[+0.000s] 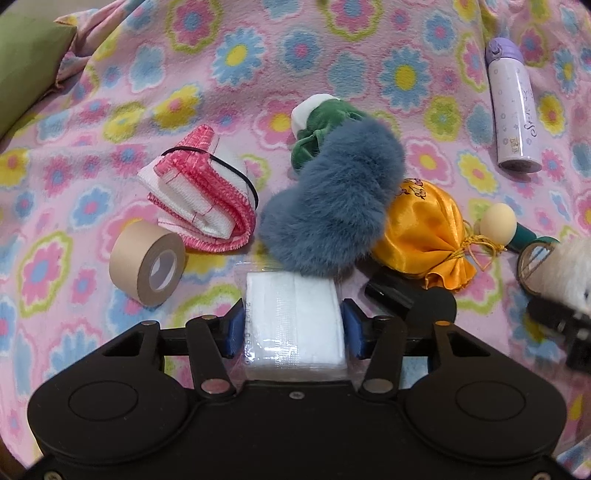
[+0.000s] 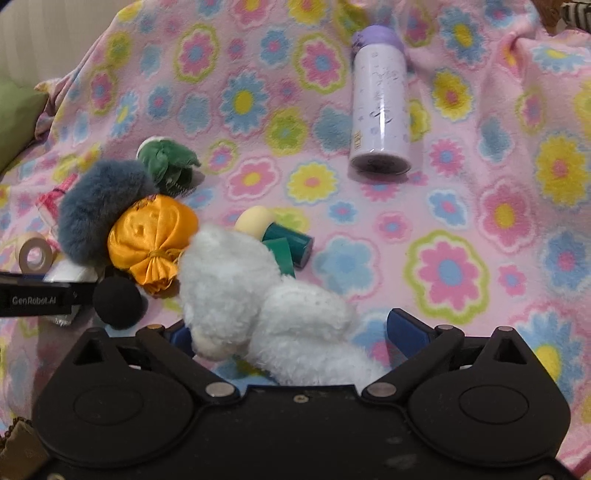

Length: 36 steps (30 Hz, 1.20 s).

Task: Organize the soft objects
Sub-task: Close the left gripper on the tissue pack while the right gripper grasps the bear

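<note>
Left wrist view: a pink fleece blanket (image 1: 110, 92) printed with blue, yellow and pink flowers covers the whole surface, rumpled at the far edge beside a green cushion (image 1: 26, 70). The left gripper (image 1: 293, 326) is clenched on a white tissue pack (image 1: 293, 325), its blue pads pressing both sides. Just beyond lie a blue-grey fur piece (image 1: 332, 199), a green plush (image 1: 321, 122) behind it, a yellow satin pouch (image 1: 424, 229) touching the fur, a folded pink-and-white cloth (image 1: 199, 199), a brown tape roll (image 1: 147, 262) and a lilac bottle (image 1: 511, 107) lying well apart.

Right wrist view: the same blanket fills the frame, with a pale wall (image 2: 55, 33) at the top left. The right gripper (image 2: 295, 332) is released, jaws wide; a white plush toy (image 2: 258, 302) lies on the blanket between them, against the left pad and clear of the right.
</note>
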{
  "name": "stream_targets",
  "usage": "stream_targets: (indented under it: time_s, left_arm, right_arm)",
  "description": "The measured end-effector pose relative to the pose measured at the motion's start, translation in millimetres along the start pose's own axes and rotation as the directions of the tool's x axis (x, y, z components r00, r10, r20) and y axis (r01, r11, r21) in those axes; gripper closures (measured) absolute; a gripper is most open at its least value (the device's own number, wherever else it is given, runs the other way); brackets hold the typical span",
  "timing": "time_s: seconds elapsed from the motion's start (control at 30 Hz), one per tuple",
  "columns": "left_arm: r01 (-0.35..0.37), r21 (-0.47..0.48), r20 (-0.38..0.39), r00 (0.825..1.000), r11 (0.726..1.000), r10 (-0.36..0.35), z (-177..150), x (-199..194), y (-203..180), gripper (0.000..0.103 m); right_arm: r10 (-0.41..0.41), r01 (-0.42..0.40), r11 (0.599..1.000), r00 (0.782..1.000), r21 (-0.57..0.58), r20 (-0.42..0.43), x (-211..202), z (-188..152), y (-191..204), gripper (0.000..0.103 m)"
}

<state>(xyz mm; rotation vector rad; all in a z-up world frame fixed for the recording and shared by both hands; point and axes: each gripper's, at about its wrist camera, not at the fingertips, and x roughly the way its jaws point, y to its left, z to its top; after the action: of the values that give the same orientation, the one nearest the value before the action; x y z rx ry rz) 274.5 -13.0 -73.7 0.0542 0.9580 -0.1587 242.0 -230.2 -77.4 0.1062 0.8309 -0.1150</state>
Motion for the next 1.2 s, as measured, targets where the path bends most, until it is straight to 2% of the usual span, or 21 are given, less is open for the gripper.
stream_targets:
  time_s: [0.13, 0.3, 0.37, 0.4, 0.53, 0.6, 0.67, 0.87, 1.0, 1.1, 1.17, 1.2]
  left_arm:
    - [0.005, -0.005, -0.003, 1.000, 1.000, -0.005, -2.7, -3.3, 0.8, 0.052]
    - [0.009, -0.008, -0.002, 1.000, 1.000, -0.009, -3.9, -5.3, -1.7, 0.052]
    - [0.010, -0.005, -0.002, 1.000, 1.000, -0.010, -4.3, -5.6, -3.2, 0.052]
    - [0.012, -0.003, -0.002, 1.000, 1.000, -0.012, -4.3, -6.0, -3.8, 0.053]
    - [0.027, 0.008, 0.006, 1.000, 1.000, -0.027, -4.8, -10.3, -5.4, 0.054]
    - [0.028, 0.015, 0.016, 0.999, 1.000, -0.028, -5.0, -14.4, -5.7, 0.054]
    - [0.030, 0.016, 0.025, 0.999, 0.999, -0.030, -4.7, -18.7, -6.0, 0.054]
    - [0.029, 0.019, 0.047, 0.998, 0.999, -0.030, -6.3, -32.8, -7.1, 0.054]
    - [0.030, 0.017, 0.051, 0.998, 0.999, -0.030, -10.9, -42.0, -6.8, 0.054]
    - [0.030, 0.016, 0.042, 0.999, 0.999, -0.031, -15.1, -45.1, -6.8, 0.054]
    - [0.030, 0.017, 0.036, 0.999, 0.999, -0.031, -17.5, -45.4, -6.9, 0.054]
    - [0.030, 0.018, 0.033, 0.999, 0.999, -0.030, -18.5, -45.3, -7.0, 0.054]
  right_arm:
    - [-0.010, 0.009, 0.997, 1.000, 0.075, 0.015, -4.7, 10.0, -20.2, 0.003]
    - [-0.043, 0.043, 0.998, 0.999, 0.044, -0.015, -0.3, 9.5, -26.0, 0.005]
    - [-0.025, 0.026, 0.999, 0.999, 0.041, -0.035, 2.6, 8.6, -27.3, 0.027]
    - [-0.018, 0.019, 0.999, 0.999, 0.037, -0.048, 3.8, 7.7, -27.2, 0.032]
    - [-0.023, 0.025, 0.999, 0.998, 0.041, -0.055, 1.0, 4.6, -27.0, 0.047]
    - [-0.030, 0.032, 0.998, 0.999, 0.049, -0.038, -4.1, 4.8, -29.0, 0.048]
    - [-0.026, 0.027, 0.998, 0.999, 0.061, -0.025, -10.7, 5.8, -32.0, 0.058]
    - [-0.006, 0.008, 0.995, 1.000, 0.096, -0.023, -21.9, 9.3, -37.7, 0.061]
    - [0.019, -0.015, 0.997, 0.999, 0.080, -0.050, -29.4, 5.0, -34.1, 0.061]
    - [0.030, -0.028, 0.999, 0.995, 0.022, -0.100, -28.6, -3.5, -25.7, 0.049]
    - [0.007, -0.007, 1.000, 0.994, -0.006, -0.112, -25.9, -9.5, -21.3, 0.030]
    - [-0.003, 0.002, 1.000, 0.993, -0.007, -0.119, -23.3, -11.2, -20.9, 0.028]
